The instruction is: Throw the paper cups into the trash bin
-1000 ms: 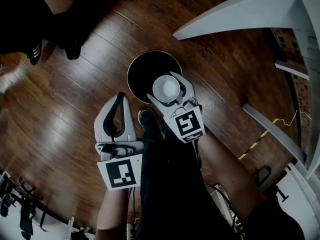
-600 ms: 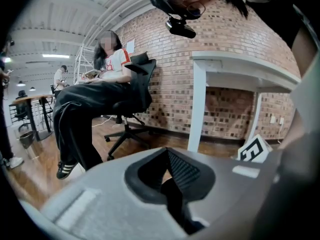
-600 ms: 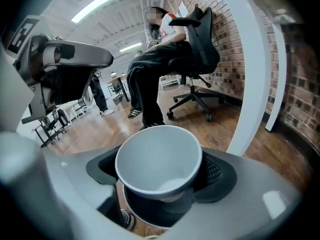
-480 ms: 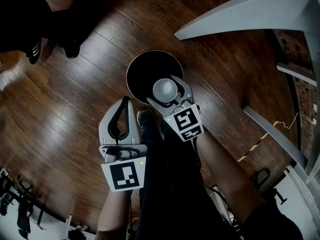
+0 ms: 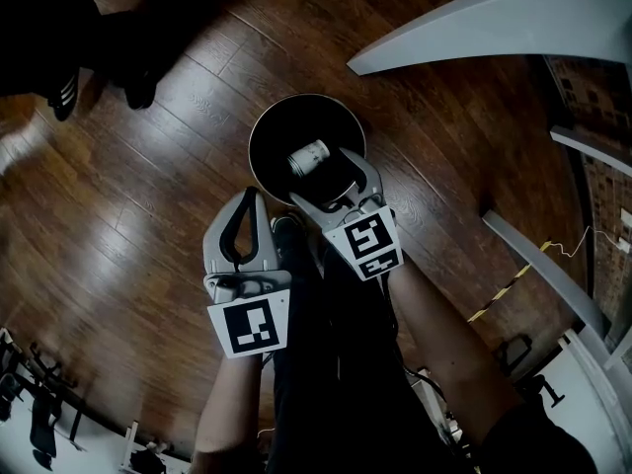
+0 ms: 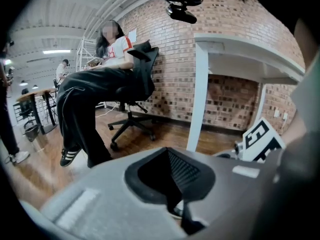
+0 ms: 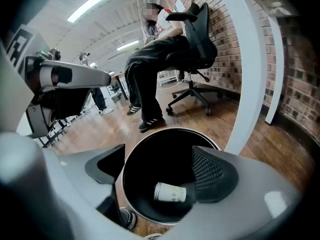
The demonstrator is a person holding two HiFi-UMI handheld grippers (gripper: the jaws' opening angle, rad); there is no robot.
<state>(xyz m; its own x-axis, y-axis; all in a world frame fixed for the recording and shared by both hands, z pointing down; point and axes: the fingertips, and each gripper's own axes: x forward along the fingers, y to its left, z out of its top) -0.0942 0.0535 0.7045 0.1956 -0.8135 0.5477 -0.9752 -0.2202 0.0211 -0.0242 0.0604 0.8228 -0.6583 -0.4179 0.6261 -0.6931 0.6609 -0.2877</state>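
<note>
A black round trash bin (image 5: 259, 131) stands on the wooden floor just ahead of my feet. One white paper cup (image 5: 308, 154) lies on its side at the bottom of it. My right gripper (image 5: 320, 173) hovers over the bin's near rim; its jaws are opening and nothing is between them. In the right gripper view the cup (image 7: 170, 192) lies deep in the bin (image 7: 150, 134), below the spread jaws of that gripper (image 7: 160, 171). My left gripper (image 5: 247, 197) hangs beside the bin at the left, shut and empty, and points away from the bin (image 6: 175, 184).
A white desk (image 5: 474, 23) stands to the right of the bin, and its leg (image 7: 250, 84) is close behind it. A person sits on a black office chair (image 6: 135, 84) beyond the bin, with feet (image 5: 128, 77) on the floor. My own shoe (image 5: 286, 230) is near the bin.
The cup was upright between the right jaws; they spread and it dropped into the bin, where it lies on its side. The left gripper drifted slightly right and nearer.
</note>
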